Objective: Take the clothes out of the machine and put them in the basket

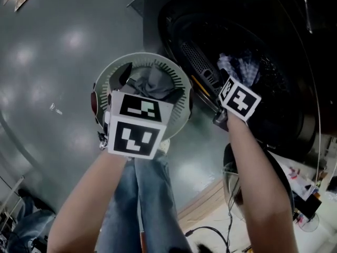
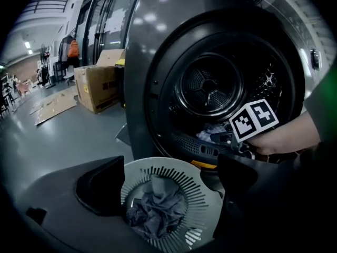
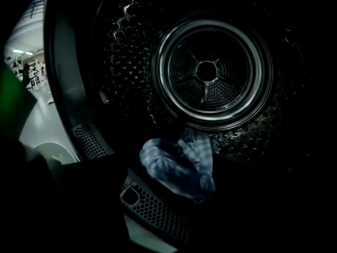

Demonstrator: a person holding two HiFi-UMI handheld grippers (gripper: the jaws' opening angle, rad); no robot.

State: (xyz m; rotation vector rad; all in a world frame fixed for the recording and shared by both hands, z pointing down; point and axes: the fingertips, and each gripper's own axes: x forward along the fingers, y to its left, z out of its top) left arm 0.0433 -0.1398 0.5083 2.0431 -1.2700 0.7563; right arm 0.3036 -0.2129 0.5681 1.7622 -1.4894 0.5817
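Right hand-held gripper (image 3: 176,186): wide open, empty, facing plaid cloth (image 3: 179,165) in drum (image 3: 210,83); a shallow pinch may drop it. Left hand-held gripper (image 2: 171,186): open, empty, over basket (image 2: 181,167).

A glossy grey floor (image 1: 47,62) mirrors soft patches of overhead light. A large cardboard box (image 2: 97,86) stands on it, with flattened cardboard (image 2: 52,107) lying near it. Far back, a bright lamp (image 2: 27,45) lights a long hall.
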